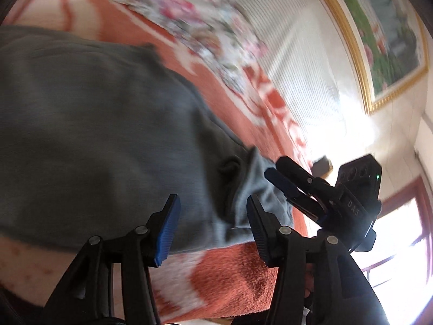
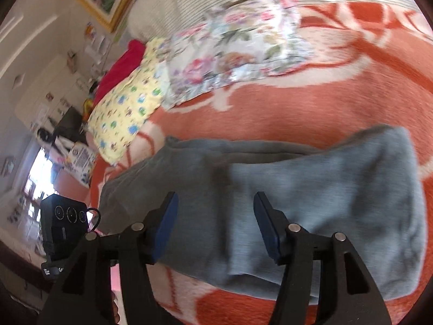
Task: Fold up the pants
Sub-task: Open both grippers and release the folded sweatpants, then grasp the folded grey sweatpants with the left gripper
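One pair of grey pants (image 2: 270,203) lay in a folded bundle on the orange-and-white blanket (image 2: 311,108) of the bed, near its front edge. Both tools hung just above it: left hand-held gripper (image 1: 213,233) with jaws apart and nothing in them, right hand-held gripper (image 2: 215,230) likewise empty and open over the cloth. Looked like a fold had just been laid down, release step. Next move likely called for regrasping an edge for another fold or smoothing. Counted: two grippers, one pants, one floral pillow (image 2: 238,46), one yellow printed cloth (image 2: 124,113).
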### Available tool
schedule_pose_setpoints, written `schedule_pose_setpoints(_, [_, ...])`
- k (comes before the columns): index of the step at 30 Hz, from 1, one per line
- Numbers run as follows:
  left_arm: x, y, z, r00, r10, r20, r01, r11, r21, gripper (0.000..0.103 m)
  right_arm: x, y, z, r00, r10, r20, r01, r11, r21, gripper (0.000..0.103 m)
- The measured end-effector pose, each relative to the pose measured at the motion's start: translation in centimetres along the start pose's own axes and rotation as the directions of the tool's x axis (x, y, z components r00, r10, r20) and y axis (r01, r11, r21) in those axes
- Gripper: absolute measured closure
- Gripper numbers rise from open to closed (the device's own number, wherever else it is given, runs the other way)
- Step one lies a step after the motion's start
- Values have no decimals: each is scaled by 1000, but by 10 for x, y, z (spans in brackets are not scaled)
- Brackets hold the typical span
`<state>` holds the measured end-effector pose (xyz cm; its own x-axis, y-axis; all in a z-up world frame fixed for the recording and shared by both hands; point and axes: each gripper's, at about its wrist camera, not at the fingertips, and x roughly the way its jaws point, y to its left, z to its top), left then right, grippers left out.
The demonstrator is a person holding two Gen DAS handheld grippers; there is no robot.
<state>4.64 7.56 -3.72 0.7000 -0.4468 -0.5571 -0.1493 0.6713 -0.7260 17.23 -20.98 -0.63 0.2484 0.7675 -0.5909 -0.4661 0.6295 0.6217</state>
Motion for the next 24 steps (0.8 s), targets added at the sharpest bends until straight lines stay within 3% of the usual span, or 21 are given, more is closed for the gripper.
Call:
schedule_pose_setpoints(9, [-87,69,-15,983,86,163,-53,978,-201,47,55,56,5,993,61,-101,-70,993,-90,41])
schedule_pose_setpoints(18, [-164,126,-30,930,191,315,-67,929,-364,44,112,113,5,974,100,-202,-137,974,-180,40])
schedule_pose_setpoints(24, [-186,160,-34,909,249,335,-69,881,-468,36,141,152,11,962,125,-242,-188,947,-261,33])
